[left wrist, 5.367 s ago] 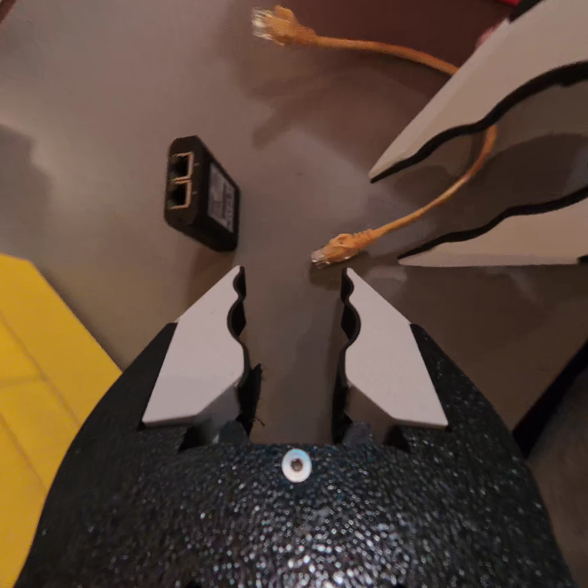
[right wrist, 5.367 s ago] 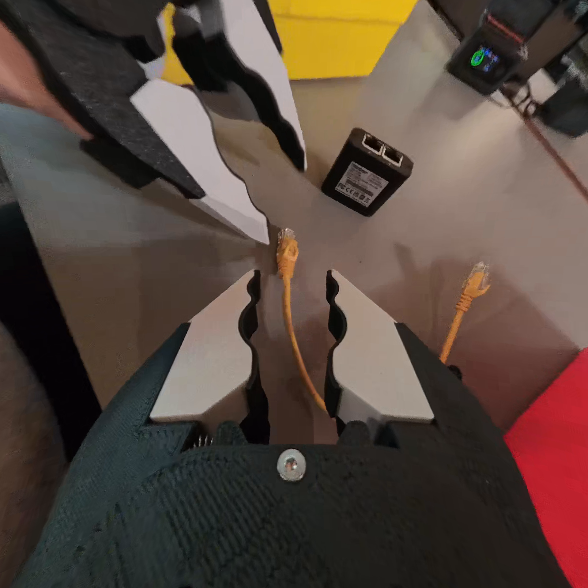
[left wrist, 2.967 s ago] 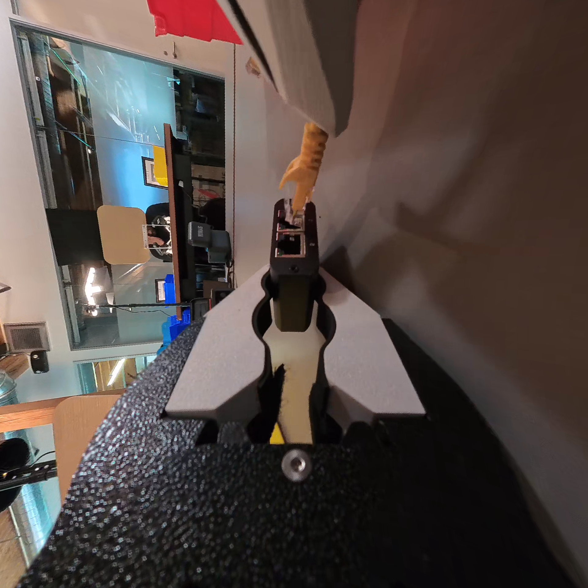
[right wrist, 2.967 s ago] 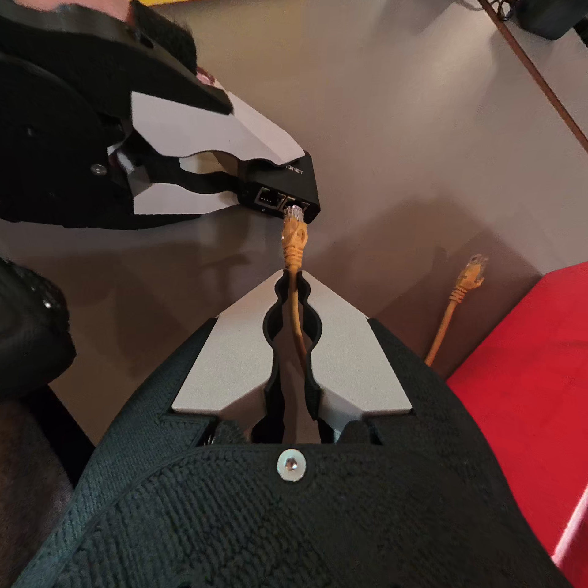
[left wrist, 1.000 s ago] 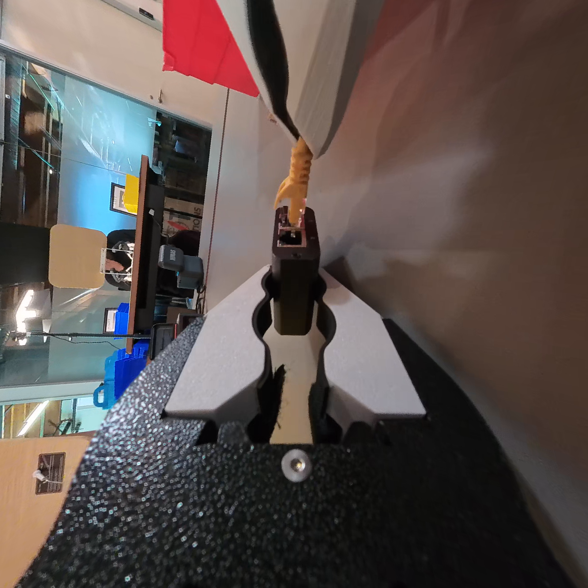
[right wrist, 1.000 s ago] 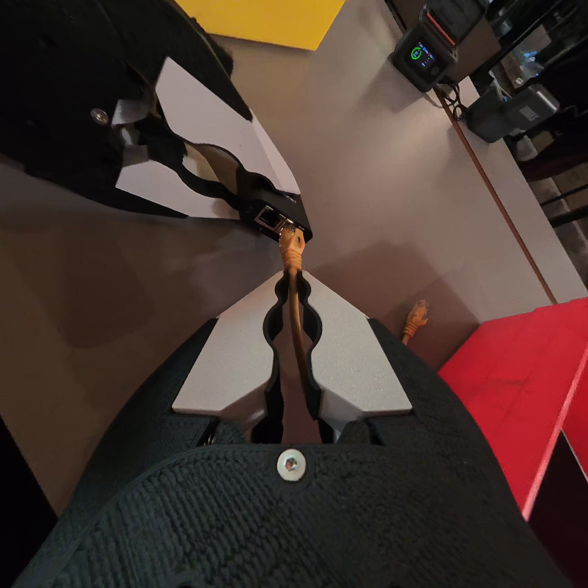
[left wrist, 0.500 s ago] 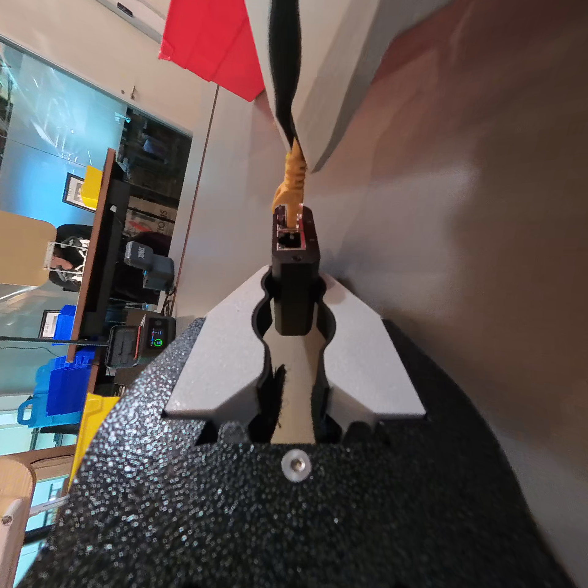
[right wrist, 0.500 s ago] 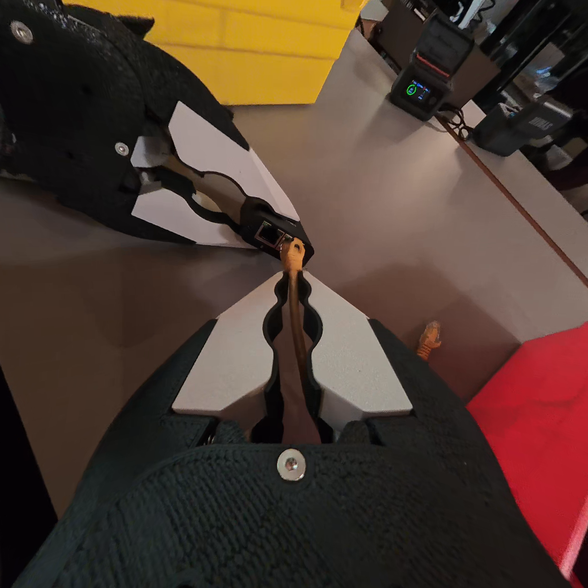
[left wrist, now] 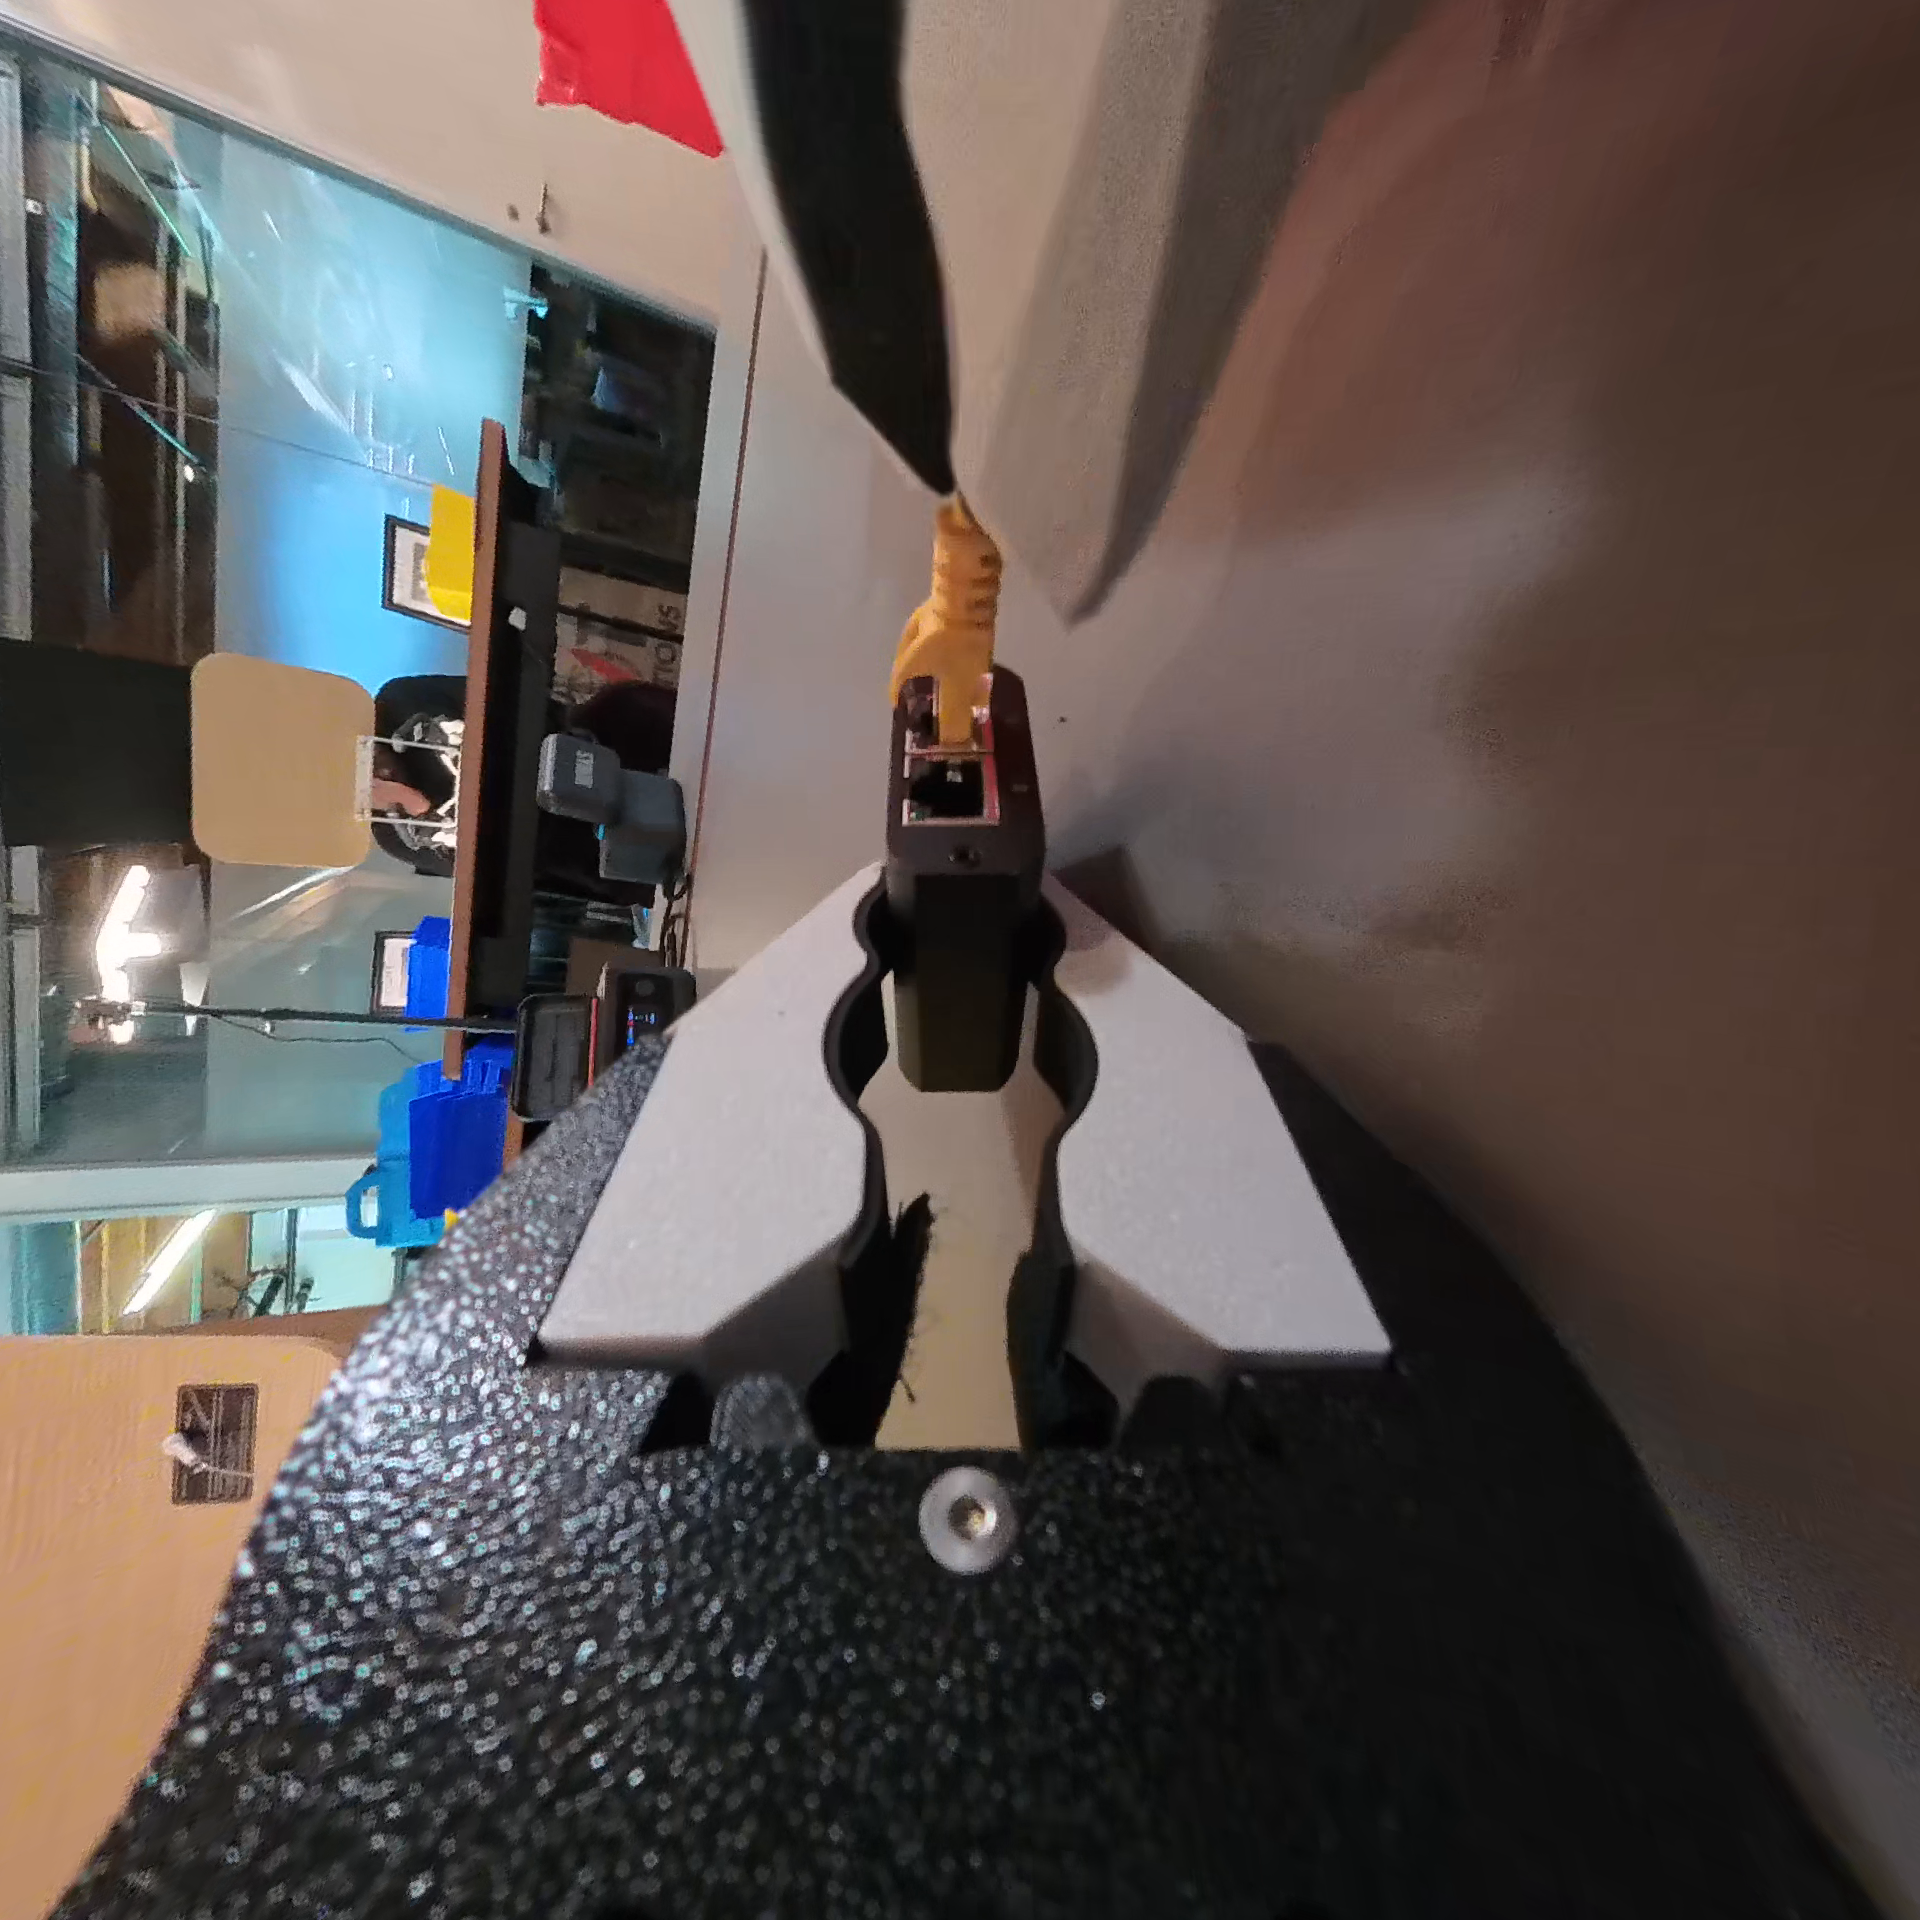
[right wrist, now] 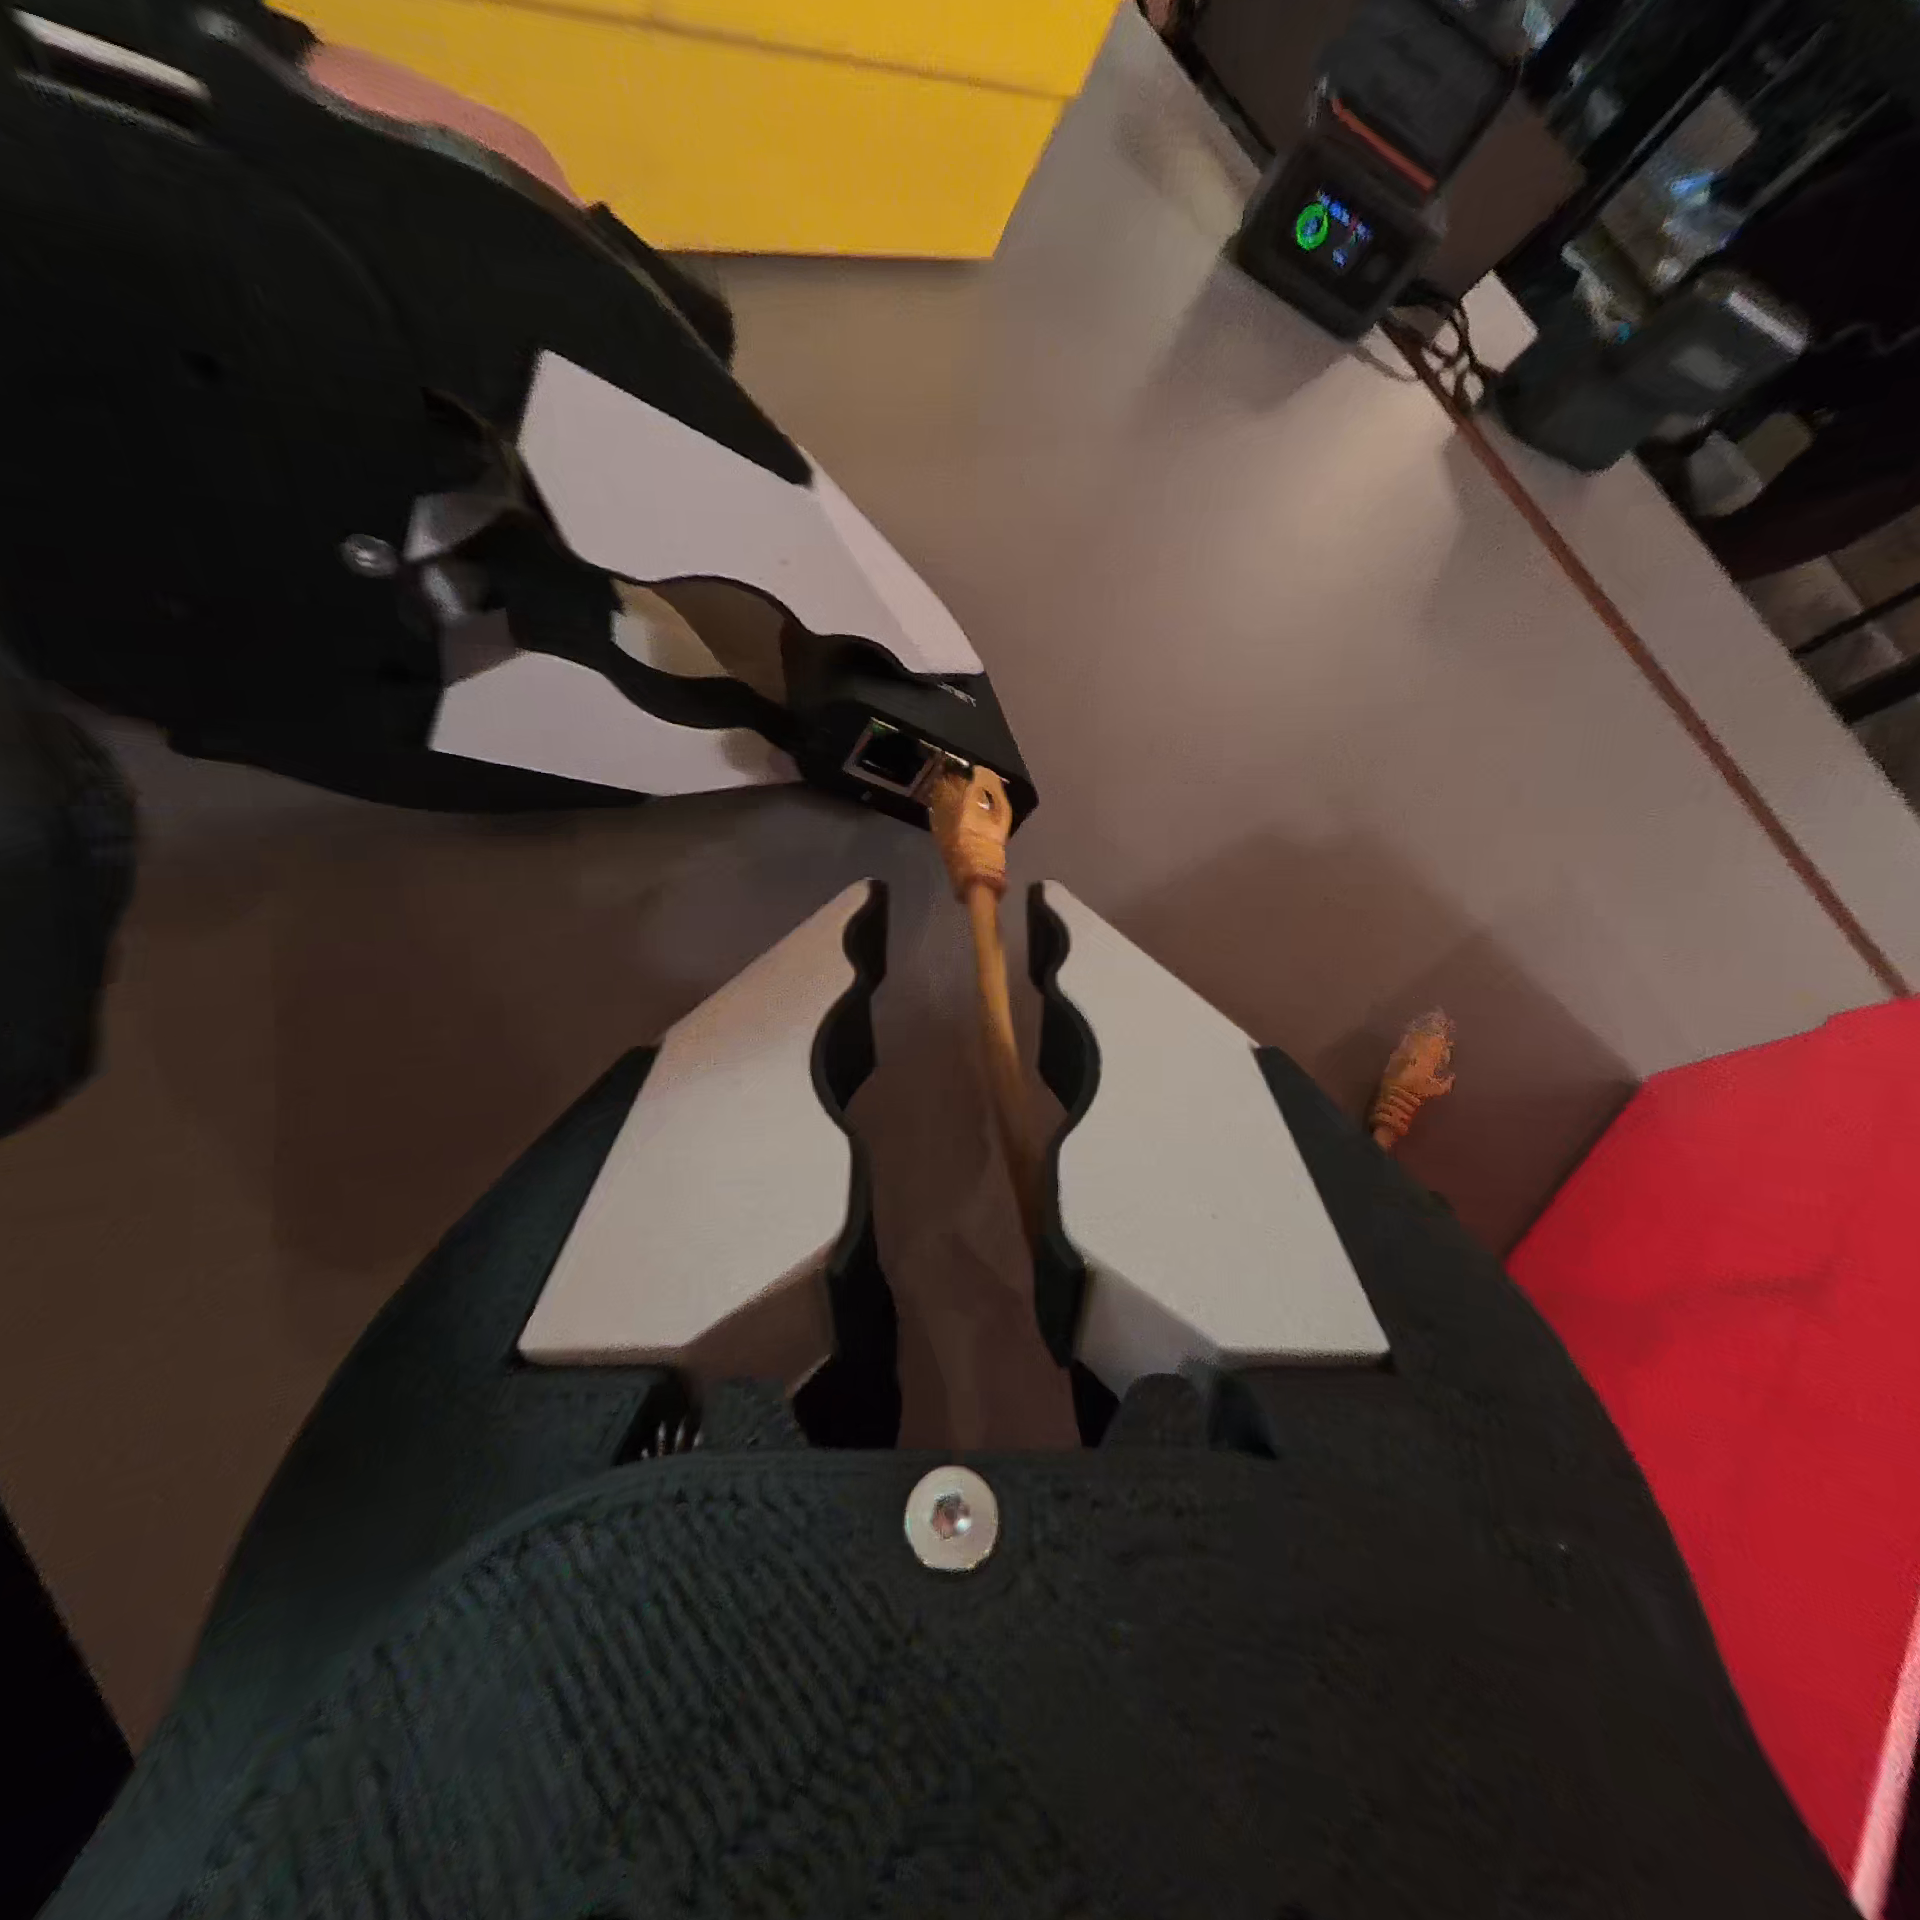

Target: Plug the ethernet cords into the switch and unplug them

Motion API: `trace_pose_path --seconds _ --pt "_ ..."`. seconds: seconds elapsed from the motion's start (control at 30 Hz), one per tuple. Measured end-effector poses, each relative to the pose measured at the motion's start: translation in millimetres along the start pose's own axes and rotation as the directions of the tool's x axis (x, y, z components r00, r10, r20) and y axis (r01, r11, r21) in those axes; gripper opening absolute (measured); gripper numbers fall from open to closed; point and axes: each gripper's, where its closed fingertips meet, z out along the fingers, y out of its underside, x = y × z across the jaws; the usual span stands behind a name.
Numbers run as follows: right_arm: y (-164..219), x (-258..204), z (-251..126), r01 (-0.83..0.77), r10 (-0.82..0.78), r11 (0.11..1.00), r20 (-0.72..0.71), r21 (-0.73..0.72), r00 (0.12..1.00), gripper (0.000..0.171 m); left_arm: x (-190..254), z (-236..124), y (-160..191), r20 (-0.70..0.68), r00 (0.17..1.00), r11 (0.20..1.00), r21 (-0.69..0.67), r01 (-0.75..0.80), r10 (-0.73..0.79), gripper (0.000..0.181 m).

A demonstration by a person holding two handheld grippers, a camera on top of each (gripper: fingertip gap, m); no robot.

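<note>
My left gripper (left wrist: 961, 914) is shut on the small black switch (left wrist: 961, 862), held turned on its side close to the grey table. The switch also shows in the right wrist view (right wrist: 914, 748), between the left gripper's fingers (right wrist: 727, 540). An orange ethernet cord's plug (left wrist: 951, 634) sits in one port; the port beside it is empty. In the right wrist view the plug (right wrist: 971, 821) is in the right-hand port and the cord (right wrist: 1003, 1029) runs back between the fingers of my right gripper (right wrist: 956, 894), which is open and loose around it. The cord's other plug (right wrist: 1413, 1070) lies on the table at right.
A yellow box (right wrist: 779, 125) stands at the table's far side. A red box (right wrist: 1745, 1299) is at the right. A black device with a lit screen (right wrist: 1340, 239) sits at the far right table edge. A grey table (right wrist: 1195, 582) carries everything. A glass wall and shelves show in the left wrist view (left wrist: 312, 623). My hands' fingertips stand some 6 cm from each other.
My right gripper, shut on the cord half a second ago, has opened and let go. The plug stays in the switch. The left gripper still holds the switch.
</note>
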Motion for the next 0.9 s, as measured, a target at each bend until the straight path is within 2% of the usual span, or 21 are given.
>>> trace_pose_path --seconds 0.03,0.2,0.3,0.47,0.57,0.67,0.77,0.83,0.9 --pt "-4 -2 -2 0.017 -0.017 1.000 -0.006 0.019 1.000 0.027 -1 0 2 0.003 1.000 1.000 -0.013 0.003 -0.003 0.022" --pt "-27 -1 -22 0.095 -0.083 0.984 -0.082 0.153 0.993 0.027 -5 3 9 0.027 1.000 0.997 -0.079 -0.004 0.006 0.021" --pt "-35 1 -35 0.101 -0.080 0.970 -0.100 0.222 0.992 0.025 -1 1 0 -0.031 0.995 0.993 -0.067 0.092 -0.094 0.025" --pt "-48 16 -57 0.098 -0.046 0.938 -0.161 0.333 0.986 0.023 0 -20 -33 -0.195 0.952 0.971 -0.015 0.237 -0.235 0.071" --pt "-59 24 -72 0.083 0.002 0.904 -0.198 0.420 0.980 0.022 -12 -44 -51 -0.280 0.899 0.935 0.015 0.354 -0.336 0.079" --pt "-67 29 -84 0.073 0.040 0.870 -0.216 0.488 0.976 0.022 -45 -76 -59 -0.325 0.853 0.896 0.035 0.442 -0.408 0.078" --pt "-70 29 -87 0.062 0.052 0.857 -0.205 0.512 0.977 0.021 -87 -120 -43 -0.367 0.811 0.873 -0.008 0.487 -0.455 0.075" --pt "-68 28 -85 0.048 0.058 0.862 -0.192 0.504 0.980 0.020 -99 -155 -18 -0.431 0.753 0.855 -0.099 0.508 -0.498 0.077" --pt "-66 26 -82 0.027 0.068 0.865 -0.170 0.500 0.983 0.020 -109 -187 20 -0.414 0.733 0.837 -0.177 0.517 -0.540 0.078"
